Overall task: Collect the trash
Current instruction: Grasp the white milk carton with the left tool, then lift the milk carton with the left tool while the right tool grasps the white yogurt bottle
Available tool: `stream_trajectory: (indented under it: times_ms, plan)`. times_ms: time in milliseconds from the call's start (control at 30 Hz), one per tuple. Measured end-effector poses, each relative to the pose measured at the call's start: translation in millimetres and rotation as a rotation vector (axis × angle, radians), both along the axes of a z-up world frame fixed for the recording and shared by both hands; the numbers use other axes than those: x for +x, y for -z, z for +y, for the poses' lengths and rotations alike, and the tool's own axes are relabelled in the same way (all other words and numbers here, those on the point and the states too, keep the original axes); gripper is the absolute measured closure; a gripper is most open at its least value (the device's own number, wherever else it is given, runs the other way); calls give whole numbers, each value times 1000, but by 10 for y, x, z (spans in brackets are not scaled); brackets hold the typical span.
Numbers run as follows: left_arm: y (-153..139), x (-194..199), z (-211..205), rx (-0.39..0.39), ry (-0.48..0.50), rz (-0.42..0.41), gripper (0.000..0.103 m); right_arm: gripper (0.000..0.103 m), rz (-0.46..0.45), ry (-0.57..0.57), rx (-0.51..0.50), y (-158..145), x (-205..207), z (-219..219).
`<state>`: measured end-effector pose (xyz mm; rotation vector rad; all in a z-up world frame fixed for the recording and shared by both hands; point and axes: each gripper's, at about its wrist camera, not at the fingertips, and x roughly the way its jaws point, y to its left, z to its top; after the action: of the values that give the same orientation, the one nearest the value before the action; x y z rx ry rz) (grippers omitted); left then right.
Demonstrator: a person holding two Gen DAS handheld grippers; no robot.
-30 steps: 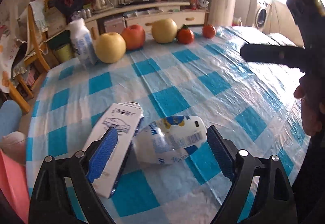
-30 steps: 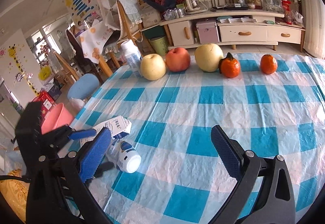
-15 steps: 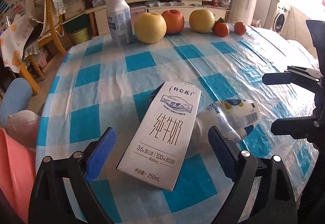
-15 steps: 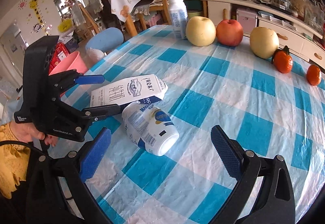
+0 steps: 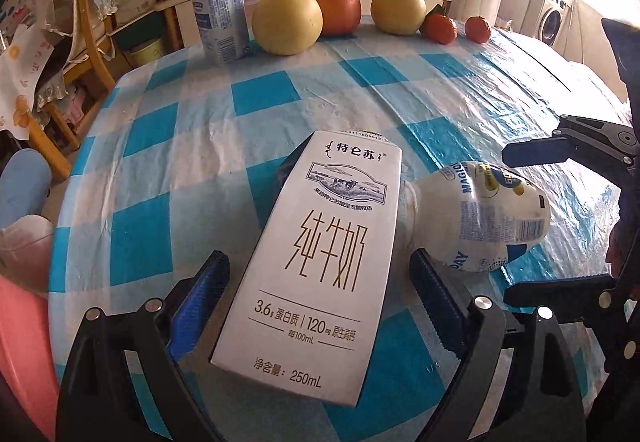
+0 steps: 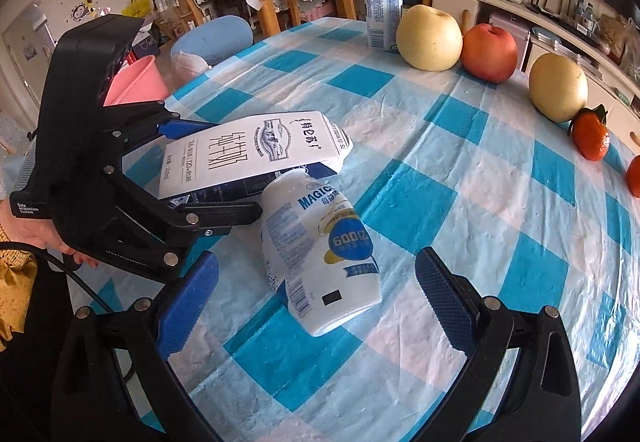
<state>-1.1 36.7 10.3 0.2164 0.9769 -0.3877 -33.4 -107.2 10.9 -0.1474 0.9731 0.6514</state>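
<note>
1. You are holding the left claw [image 5: 318, 296] wide open, its blue pads flanking the milk carton [image 5: 320, 258] without touching it.
2. The carton is lying flat on the checked worktop [image 6: 500, 201], its top end resting against the neck of the tipped white drink bottle [image 6: 324, 262].
3. You are keeping the right claw [image 6: 316, 306] spread open too, straddling that bottle's base, gripping nothing.
4. Fruit and an upright bottle [image 5: 218, 7] are lining the far edge.
</note>
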Motion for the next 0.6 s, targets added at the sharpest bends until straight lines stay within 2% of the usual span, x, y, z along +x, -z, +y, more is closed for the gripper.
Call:
stream_trajectory:
  times_ms: [167, 333, 433, 500, 600]
  plan:
    - [-30, 10, 53, -21, -38, -15, 31, 4, -1, 9, -8, 38, 27, 8]
    - [-40, 14, 86, -29, -74, -28, 40, 5, -13, 11, -23, 47, 30, 40]
    - [-45, 16, 95, -33, -92, -31, 43, 10, -27, 16, -17, 22, 32, 32]
    - [-49, 20, 108, -39, -102, -31, 45, 23, -21, 20, -14, 30, 47, 21]
    - [-52, 28, 121, -51, -110, -27, 46, 24, -13, 33, -20, 59, 71, -6]
